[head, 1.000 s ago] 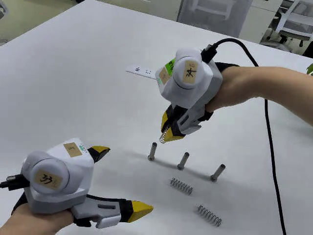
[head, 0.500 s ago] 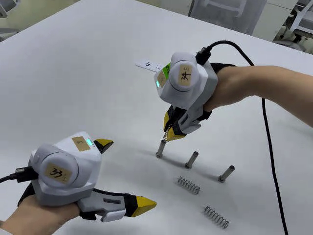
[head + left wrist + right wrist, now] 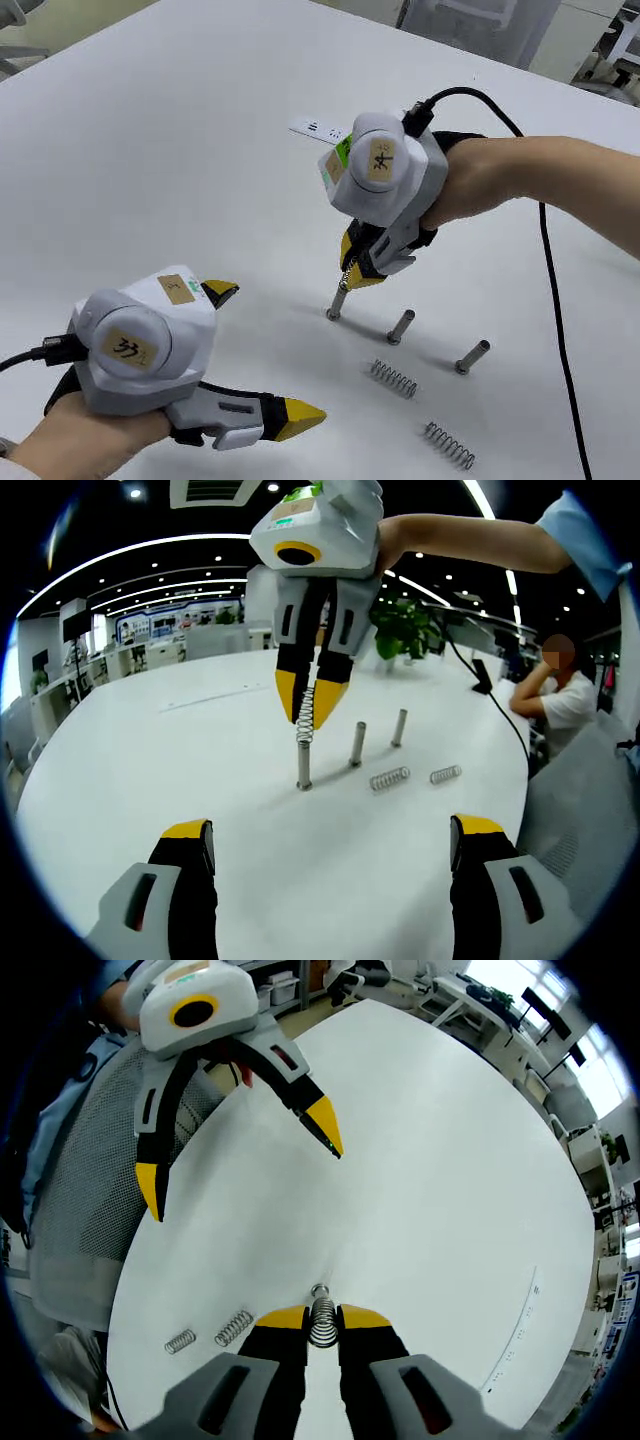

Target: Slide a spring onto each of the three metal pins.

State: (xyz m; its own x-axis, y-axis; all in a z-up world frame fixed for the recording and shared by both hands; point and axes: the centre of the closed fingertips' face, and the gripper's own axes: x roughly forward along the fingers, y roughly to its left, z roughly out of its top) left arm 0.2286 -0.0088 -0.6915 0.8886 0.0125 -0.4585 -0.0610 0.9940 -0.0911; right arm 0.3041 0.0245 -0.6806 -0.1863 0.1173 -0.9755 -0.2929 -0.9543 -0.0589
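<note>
Above the leftmost cylindrical metal pin (image 3: 338, 301), the right gripper (image 3: 351, 276) pinches a coiled wire spring (image 3: 306, 716) between yellow-tipped jaws; the left gripper (image 3: 332, 828) hovers, jaws spread wide.

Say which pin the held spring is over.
The end pin nearest the left gripper, under the spring in the right gripper; other two pins stand aside.

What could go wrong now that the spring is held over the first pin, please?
The spring pinched in the right gripper hangs right at the top of the leftmost pin; if it is off-axis, its end may catch the pin's top and buckle or pop free. A sideways nudge might tip the pin, if it only stands loose on the table.
</note>
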